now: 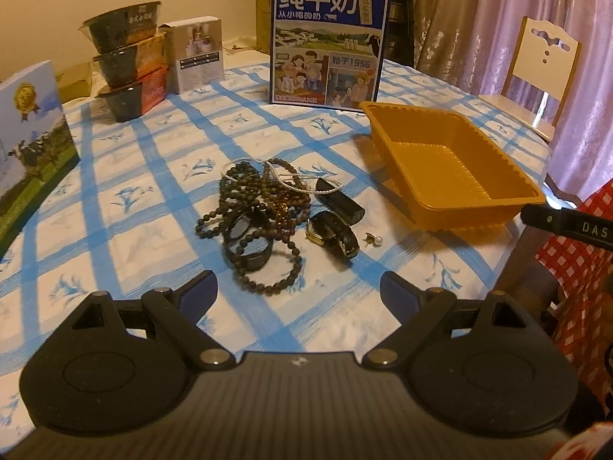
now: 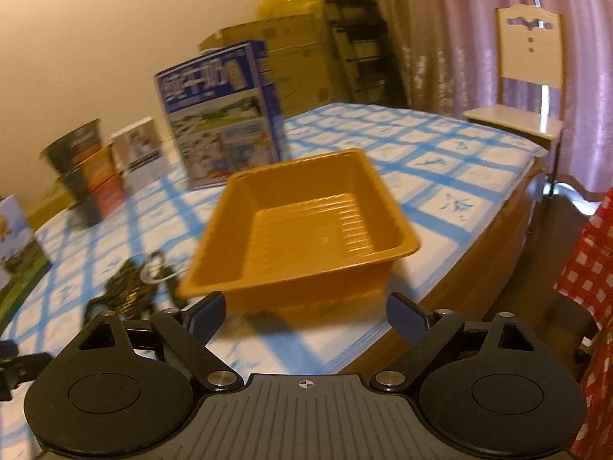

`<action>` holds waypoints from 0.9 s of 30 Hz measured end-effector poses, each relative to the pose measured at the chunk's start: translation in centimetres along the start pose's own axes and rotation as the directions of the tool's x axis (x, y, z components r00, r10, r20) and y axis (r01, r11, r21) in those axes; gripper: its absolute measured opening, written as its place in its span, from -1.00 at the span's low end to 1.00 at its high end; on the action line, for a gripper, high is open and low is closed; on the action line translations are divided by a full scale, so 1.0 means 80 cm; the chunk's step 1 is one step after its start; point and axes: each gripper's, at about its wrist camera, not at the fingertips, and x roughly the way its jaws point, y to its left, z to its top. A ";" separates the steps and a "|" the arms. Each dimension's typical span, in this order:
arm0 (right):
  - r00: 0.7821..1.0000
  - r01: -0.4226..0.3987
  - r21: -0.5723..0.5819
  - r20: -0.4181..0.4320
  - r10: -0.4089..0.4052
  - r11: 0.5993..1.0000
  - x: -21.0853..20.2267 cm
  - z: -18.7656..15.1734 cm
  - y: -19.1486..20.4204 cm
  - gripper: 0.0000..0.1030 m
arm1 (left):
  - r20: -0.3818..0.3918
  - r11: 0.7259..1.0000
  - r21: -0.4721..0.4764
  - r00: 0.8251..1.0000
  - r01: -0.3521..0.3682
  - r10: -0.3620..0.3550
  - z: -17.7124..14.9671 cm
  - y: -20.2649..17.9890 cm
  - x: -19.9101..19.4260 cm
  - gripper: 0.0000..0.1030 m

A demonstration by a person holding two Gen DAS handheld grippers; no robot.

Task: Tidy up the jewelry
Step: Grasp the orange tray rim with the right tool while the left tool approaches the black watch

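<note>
Here, both grippers' fingers spread empty; the jewelry pile (image 1: 268, 218) sits mid-frame, the orange tray (image 1: 452, 161) running lengthwise toward upper left beside it.

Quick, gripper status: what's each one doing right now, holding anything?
Left gripper: open, holding nothing, facing the jewelry pile.
Right gripper: open, holding nothing, facing the empty orange tray.

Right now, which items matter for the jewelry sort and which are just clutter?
Job:
bead bracelets
wristwatch
pearl earring
black tube
orange tray, empty
left tongs and right tongs, both open

Clutter:
milk carton box
stacked noodle bowls
small white box
chair
</note>
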 end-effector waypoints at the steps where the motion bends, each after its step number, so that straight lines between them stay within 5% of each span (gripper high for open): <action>1: 1.000 0.012 0.007 0.014 -0.012 1.000 0.007 0.000 -0.006 0.70 | -0.004 1.000 -0.002 1.000 0.003 -0.003 0.002 0.000 0.006 0.76; 11: 0.976 0.124 0.122 0.162 -0.143 0.985 0.049 -0.002 -0.065 0.44 | 0.018 0.999 0.048 1.000 0.021 -0.022 0.020 -0.012 0.061 0.72; 27: 0.961 0.097 0.168 0.241 -0.136 0.981 0.123 0.004 -0.083 -0.27 | 0.007 0.999 0.021 0.999 0.031 -0.031 0.024 -0.016 0.108 0.70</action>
